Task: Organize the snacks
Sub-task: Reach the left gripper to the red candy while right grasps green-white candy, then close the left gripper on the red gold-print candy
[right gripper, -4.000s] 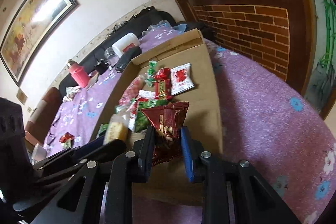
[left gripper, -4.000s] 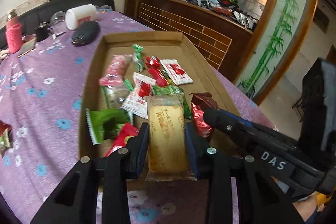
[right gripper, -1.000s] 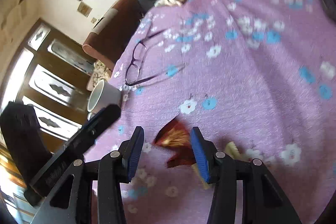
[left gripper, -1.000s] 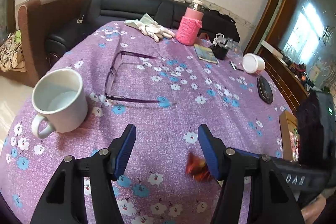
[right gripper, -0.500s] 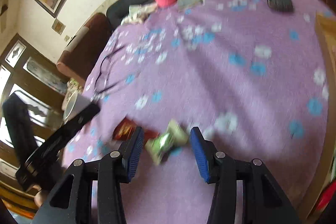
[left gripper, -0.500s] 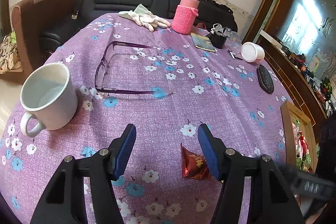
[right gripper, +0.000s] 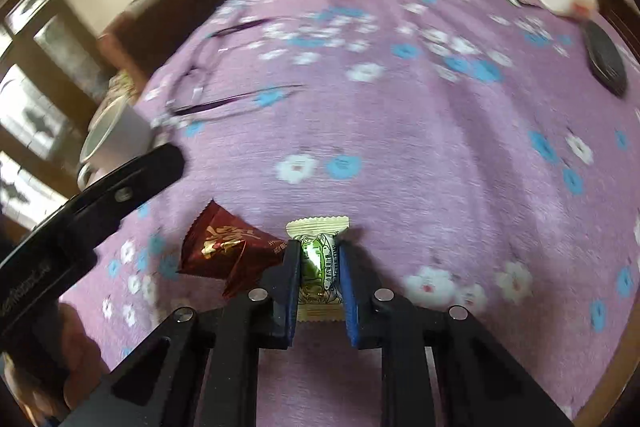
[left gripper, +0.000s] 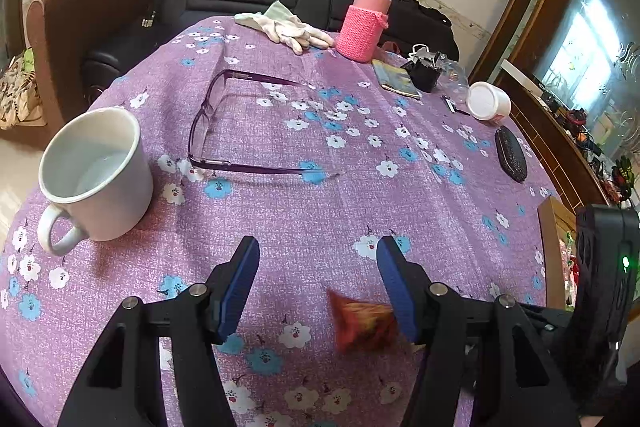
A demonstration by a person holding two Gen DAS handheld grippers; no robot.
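Note:
My right gripper [right gripper: 319, 249] is shut on a green-and-cream wrapped snack [right gripper: 318, 264], low over the purple flowered tablecloth [right gripper: 400, 131]. A dark red snack packet [right gripper: 228, 253] lies on the cloth just left of it. In the left wrist view the red packet [left gripper: 362, 319] shows blurred between my fingers, close to the right one. My left gripper [left gripper: 318, 259] is open and empty. The cardboard snack box [left gripper: 550, 247] is cut off at the right edge of the left wrist view.
A white mug [left gripper: 96, 173] stands at the left. Purple glasses [left gripper: 224, 131] lie mid-table. Farther back are white gloves [left gripper: 288, 27], a pink knitted bottle [left gripper: 362, 27], a white jar [left gripper: 488, 103] and a black case [left gripper: 510, 155]. A sofa stands behind the table.
My right gripper has closed on the green snack that lay loose between its fingers. The red packet now sits beside it. My left gripper stays open over the cloth.

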